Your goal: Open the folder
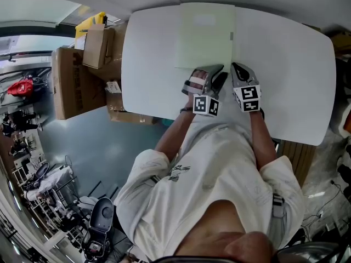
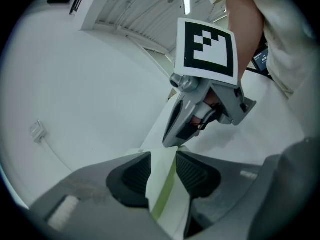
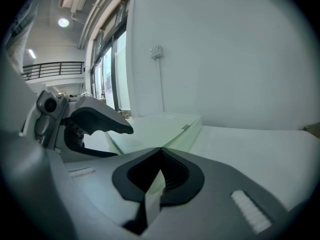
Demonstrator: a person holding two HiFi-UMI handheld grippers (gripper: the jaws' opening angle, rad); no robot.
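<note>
A pale green folder (image 1: 205,34) lies flat on the white table (image 1: 285,70), at its far middle. Both grippers meet at the folder's near right corner. My left gripper (image 1: 218,73) comes in from the left, and in its own view its pads (image 2: 134,176) press on a pale green and white edge of the folder (image 2: 165,194). My right gripper (image 1: 236,67) is beside it, jaw tips together (image 3: 160,151), with a thin pale sheet (image 3: 151,199) pinched between the pads. In the right gripper view the folder (image 3: 160,129) looks slightly parted at this corner.
Brown cardboard boxes (image 1: 77,81) stand on the floor left of the table. A white wall with a small fitting (image 3: 156,50) rises behind the table. The table's bare surface stretches to the right of the folder.
</note>
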